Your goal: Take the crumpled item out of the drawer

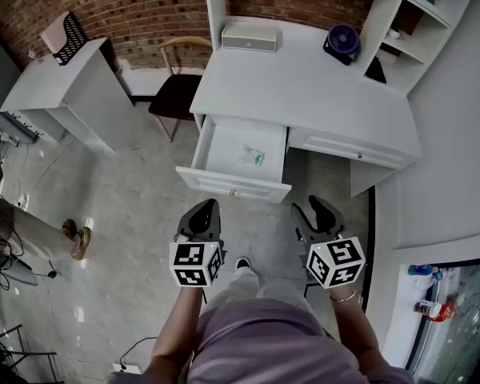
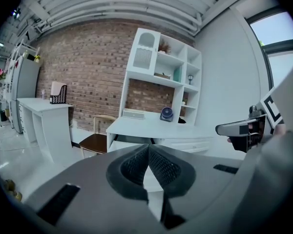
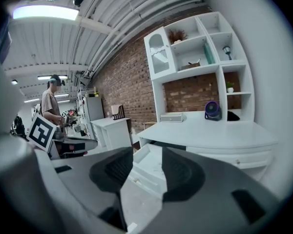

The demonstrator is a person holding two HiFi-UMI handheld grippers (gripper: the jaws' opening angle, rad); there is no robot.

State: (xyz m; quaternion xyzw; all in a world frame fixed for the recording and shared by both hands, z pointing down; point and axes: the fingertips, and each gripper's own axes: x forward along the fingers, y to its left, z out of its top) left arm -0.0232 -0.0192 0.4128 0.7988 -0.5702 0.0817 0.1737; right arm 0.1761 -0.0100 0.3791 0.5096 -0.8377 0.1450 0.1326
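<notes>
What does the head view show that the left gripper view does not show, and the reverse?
Only the head view looks down into the open drawer and shows the crumpled item lying inside it. Only the left gripper view shows the ceiling, and that the left gripper has its jaws together with nothing between them. Both show the white desk, the purple fan on it and the chair beside it.

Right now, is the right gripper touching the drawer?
Apart. The head view shows floor between the right gripper and the drawer front; the right gripper view shows open jaws holding nothing.
</notes>
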